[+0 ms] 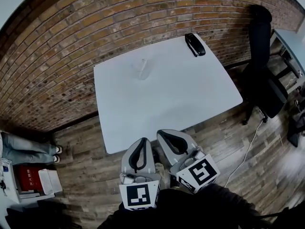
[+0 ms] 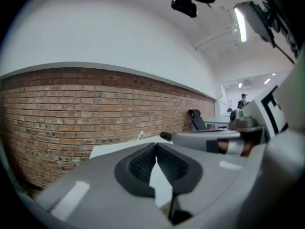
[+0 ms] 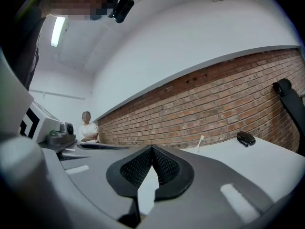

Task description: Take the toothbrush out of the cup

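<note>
**Head view**
- Left gripper (image 1: 143,142): grey shell with black ribbed pads. Jaws clenched, nothing between them. It sits off the table's 6 o'clock edge.
- Right gripper (image 1: 162,135): same build, jaws pressed together and empty, just beside the left one.
- Table (image 1: 190,94): smooth, white, square-cornered.
- Cup (image 1: 141,70): clear, upright, toward 11 o'clock on the table and well apart from both grippers.
- Toothbrush (image 1: 143,63): pale and slim, standing in the cup.
- Black object (image 1: 195,45): oblong and glossy, at the table's 1 o'clock corner.
- Office chair (image 1: 262,75): black, at 3 o'clock.
- Floor (image 1: 95,166): wood planks.

**Left gripper view**
- Left gripper (image 2: 156,148): the dimpled pads meet at the tip and grasp nothing.
- Toothbrush (image 2: 139,136): a white sliver at 11 o'clock above the jaws. The cup cannot be made out.
- Brick wall (image 2: 71,109): red, with rough courses.

**Right gripper view**
- Right gripper (image 3: 152,150): pads closed tip to tip, empty.
- Toothbrush (image 3: 200,142): tilted, at 2 o'clock from the jaws.
- Black object (image 3: 246,138): further right on the table.
- Person (image 3: 87,128): in a white top, at 10 o'clock.
</note>
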`<control>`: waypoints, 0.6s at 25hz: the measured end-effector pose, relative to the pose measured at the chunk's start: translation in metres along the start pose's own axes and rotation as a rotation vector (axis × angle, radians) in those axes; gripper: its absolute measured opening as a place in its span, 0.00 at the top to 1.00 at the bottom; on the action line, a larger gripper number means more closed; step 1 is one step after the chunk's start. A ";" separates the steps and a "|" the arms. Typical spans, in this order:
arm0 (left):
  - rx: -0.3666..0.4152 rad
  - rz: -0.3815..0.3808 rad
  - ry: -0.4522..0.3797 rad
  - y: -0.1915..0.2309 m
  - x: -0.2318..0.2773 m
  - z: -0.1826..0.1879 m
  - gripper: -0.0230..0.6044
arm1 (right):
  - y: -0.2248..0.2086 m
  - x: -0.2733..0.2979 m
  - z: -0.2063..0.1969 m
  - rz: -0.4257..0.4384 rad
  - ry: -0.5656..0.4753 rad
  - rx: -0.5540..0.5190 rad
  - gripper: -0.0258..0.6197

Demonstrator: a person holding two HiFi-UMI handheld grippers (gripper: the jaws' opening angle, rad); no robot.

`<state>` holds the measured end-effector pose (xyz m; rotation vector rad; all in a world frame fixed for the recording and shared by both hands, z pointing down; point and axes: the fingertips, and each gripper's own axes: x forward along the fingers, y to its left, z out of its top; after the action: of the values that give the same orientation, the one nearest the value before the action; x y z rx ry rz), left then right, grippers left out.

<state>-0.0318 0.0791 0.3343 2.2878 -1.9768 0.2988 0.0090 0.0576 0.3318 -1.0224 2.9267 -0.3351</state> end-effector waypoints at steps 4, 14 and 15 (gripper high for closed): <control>-0.024 0.001 0.004 0.026 0.035 0.002 0.95 | -0.017 0.040 0.001 -0.003 0.020 -0.005 0.96; -0.066 -0.005 -0.007 0.099 0.120 0.021 0.95 | -0.048 0.145 0.017 0.011 0.051 -0.030 0.96; -0.069 -0.004 -0.009 0.107 0.126 0.023 0.95 | -0.050 0.155 0.018 0.012 0.054 -0.036 0.96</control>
<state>-0.1184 -0.0638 0.3337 2.2542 -1.9547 0.2164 -0.0804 -0.0794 0.3323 -1.0152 2.9969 -0.3154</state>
